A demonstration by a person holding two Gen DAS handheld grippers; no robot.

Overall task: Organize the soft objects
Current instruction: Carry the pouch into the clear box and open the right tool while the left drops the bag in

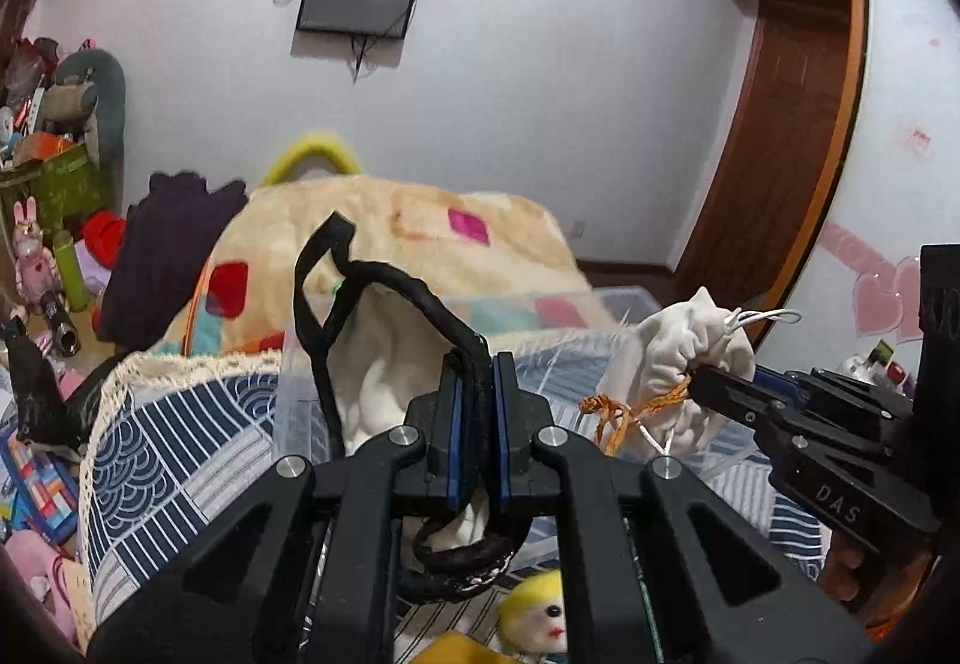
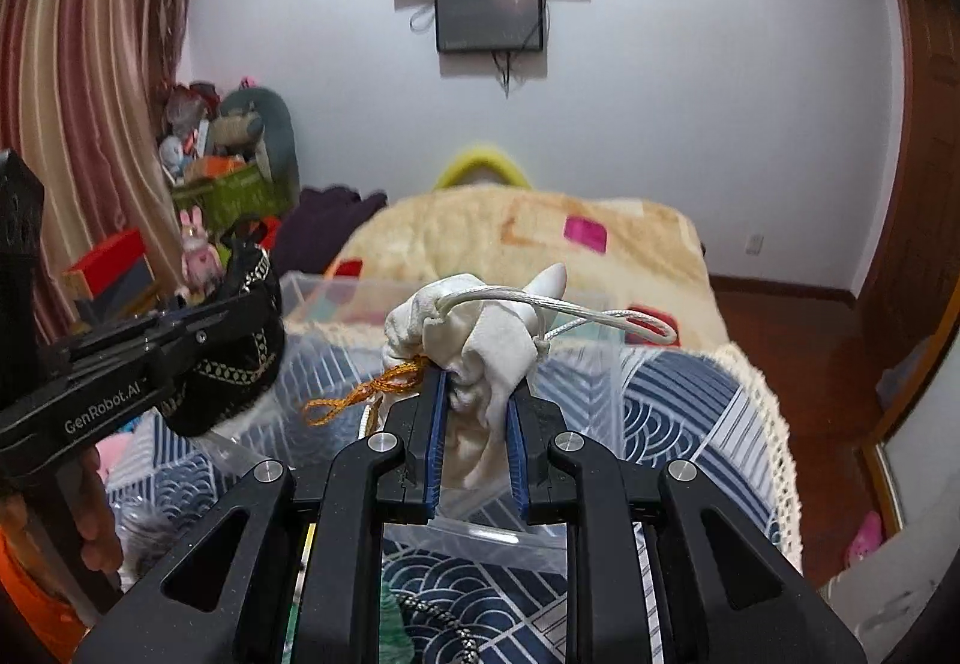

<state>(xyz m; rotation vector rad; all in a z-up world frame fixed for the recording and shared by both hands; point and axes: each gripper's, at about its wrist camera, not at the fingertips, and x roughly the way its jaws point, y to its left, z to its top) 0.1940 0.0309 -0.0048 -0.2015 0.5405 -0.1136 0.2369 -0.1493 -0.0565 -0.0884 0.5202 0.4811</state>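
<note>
Ahead of you the bed (image 2: 690,406) fills the lower view, covered by a blue-and-white wave-patterned spread with a cream lace edge, and a fluffy cream blanket (image 2: 540,238) with pink and red patches is heaped at its far end. On the spread sits a clear plastic bin (image 2: 336,292); its rim runs across just behind both of your held items, and its open top lies beneath them. To the right of the bed you have bare wooden floor (image 2: 810,340); to the left, clutter of toys and boxes crowds the bed's side. Your right tongs (image 2: 477,394) are partly closed, pinching a white drawstring pouch (image 2: 480,334) of soft, wrinkled cloth, with a silvery cord loop sticking out to the right and a frayed orange cord (image 2: 360,394) dangling to the left. Your left tongs (image 1: 477,388) are pressed nearly together on the edge of a black fabric pouch (image 2: 240,364) with a pale patterned band, its black strap (image 1: 318,304) looping upward. Both items hang above the bin, near each other but not touching.
</note>
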